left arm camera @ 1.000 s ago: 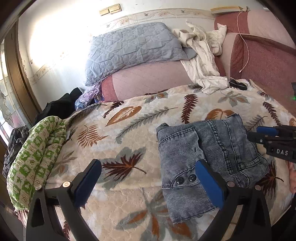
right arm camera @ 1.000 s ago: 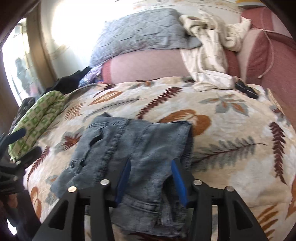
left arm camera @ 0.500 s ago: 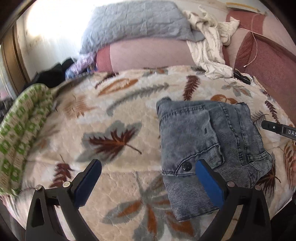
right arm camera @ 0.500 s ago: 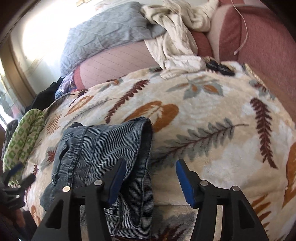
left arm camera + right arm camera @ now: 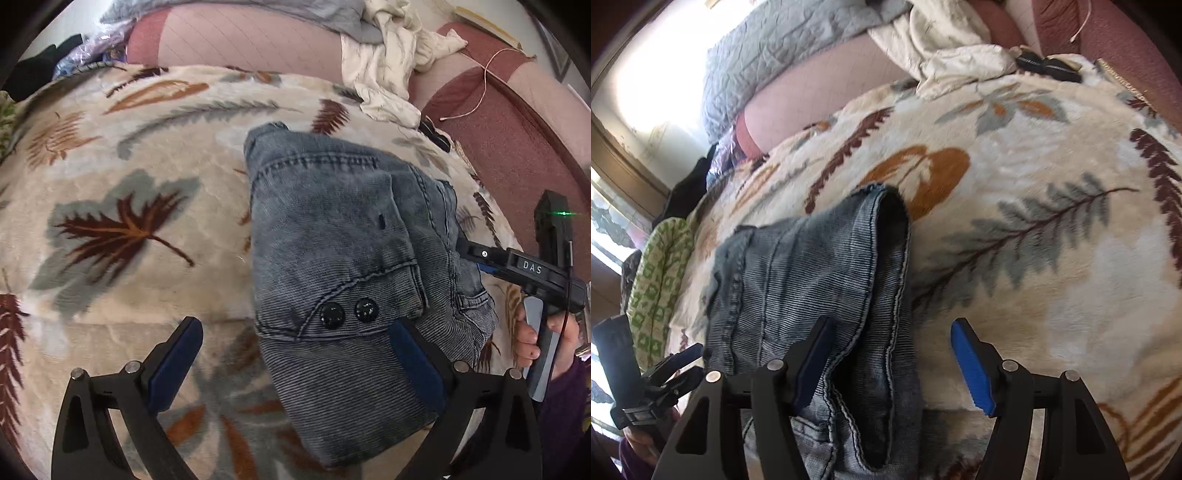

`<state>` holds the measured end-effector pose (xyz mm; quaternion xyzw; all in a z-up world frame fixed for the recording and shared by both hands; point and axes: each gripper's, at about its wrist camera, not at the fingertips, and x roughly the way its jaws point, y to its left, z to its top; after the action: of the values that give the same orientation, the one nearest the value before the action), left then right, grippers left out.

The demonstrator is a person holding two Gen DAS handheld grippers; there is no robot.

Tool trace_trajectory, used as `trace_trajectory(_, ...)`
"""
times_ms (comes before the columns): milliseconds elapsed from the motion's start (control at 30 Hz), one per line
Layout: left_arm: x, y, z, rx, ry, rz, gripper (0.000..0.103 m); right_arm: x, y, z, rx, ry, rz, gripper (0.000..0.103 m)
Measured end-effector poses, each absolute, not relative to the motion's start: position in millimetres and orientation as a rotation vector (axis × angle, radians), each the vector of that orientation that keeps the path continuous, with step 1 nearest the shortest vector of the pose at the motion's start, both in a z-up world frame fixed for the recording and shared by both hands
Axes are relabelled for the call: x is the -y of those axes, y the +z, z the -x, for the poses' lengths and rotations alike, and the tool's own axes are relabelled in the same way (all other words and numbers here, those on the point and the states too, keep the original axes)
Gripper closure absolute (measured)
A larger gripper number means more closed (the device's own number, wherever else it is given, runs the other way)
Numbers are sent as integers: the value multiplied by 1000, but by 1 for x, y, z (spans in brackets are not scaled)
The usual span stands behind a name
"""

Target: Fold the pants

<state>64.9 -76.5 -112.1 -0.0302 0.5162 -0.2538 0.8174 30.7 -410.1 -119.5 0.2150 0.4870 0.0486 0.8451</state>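
Both tongs stand spread: the right tongs (image 5: 892, 363) have just been opening, releasing the folded grey-blue denim pants (image 5: 343, 266), which lie at the left tongs' (image 5: 295, 362) one o'clock on the leaf-patterned bed blanket (image 5: 110, 221); this fold seems finished.

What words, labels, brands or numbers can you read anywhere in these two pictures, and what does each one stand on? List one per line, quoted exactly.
"DAS": white letters on the black body of the right hand-held gripper, seen from the left wrist view.
Folded grey-blue denim pants: no readable label; the two black buttons show no legible marking.
Right wrist view: no text.
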Motion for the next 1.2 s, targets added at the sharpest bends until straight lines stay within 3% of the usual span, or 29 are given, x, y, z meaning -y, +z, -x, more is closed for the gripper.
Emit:
trace_trajectory(367, 79, -119, -85, -1140, -593, 166, 2, 406, -136, -54, -1034, 162, -563, 33)
trace_trajectory(400, 80, -118, -87, -1138, -599, 166, 2, 405, -136, -55, -1033, 180, -573, 46)
trace_trajectory(533, 81, -116, -94, -1129, -625, 187, 3, 401, -136, -57, -1034, 216, -589, 64)
trace_trajectory(700, 83, -114, -95, -1119, -641, 192, 13, 395, -131, -57, -1019, 225, -565, 74)
trace_trajectory(900, 81, -112, -95, -1094, -618, 165, 31, 390, -124, -55, -995, 217, -516, 77)
trace_trajectory(1033, 72, -111, -95, -1089, -591, 165, 50, 384, -118, -54, -974, 213, -480, 79)
trace_trajectory(1200, 67, -109, -94, -1083, -599, 170, 57, 380, -109, -51, -936, 233, -456, 82)
